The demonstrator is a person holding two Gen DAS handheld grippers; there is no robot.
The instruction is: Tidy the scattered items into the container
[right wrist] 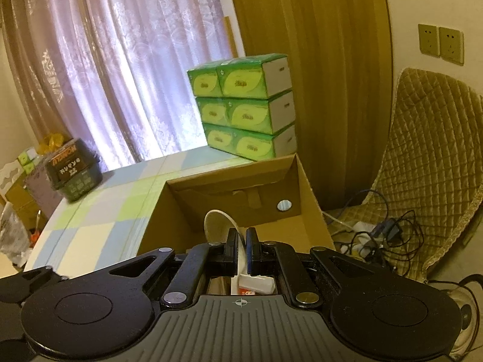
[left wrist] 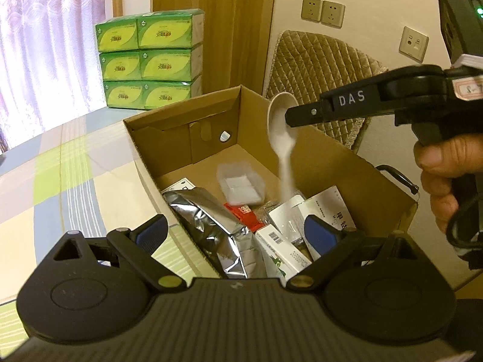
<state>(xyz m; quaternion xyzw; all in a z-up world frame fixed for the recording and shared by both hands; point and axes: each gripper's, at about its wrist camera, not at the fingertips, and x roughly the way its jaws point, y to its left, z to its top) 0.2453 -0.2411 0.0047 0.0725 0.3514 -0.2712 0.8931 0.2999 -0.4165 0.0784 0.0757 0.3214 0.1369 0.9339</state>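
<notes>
**Spoon held over a nearly filled box**

Most of the tidying looks done. The cardboard box point(left wrist: 317, 163) on the checked surface point(left wrist: 60, 163) already holds a silver foil pouch point(left wrist: 217, 229), a clear plastic tub point(left wrist: 241, 185), a red sachet point(left wrist: 243, 211) and several white cartons point(left wrist: 283, 250). No loose items show on the visible stretch of surface beside the box, though only part of it is in view. What seems left is dropping the white plastic spoon point(left wrist: 280, 126) in.

The right gripper point(left wrist: 291, 117) is clenched on that spoon, pinching it at the bowl end, with the handle hanging down into the box above the cartons. From its own camera, the pads point(right wrist: 232, 249) sit close together with the spoon's white edge between them.

The left gripper point(left wrist: 238, 230) is spread wide and holds nothing, hovering over the near end of the box.
</notes>
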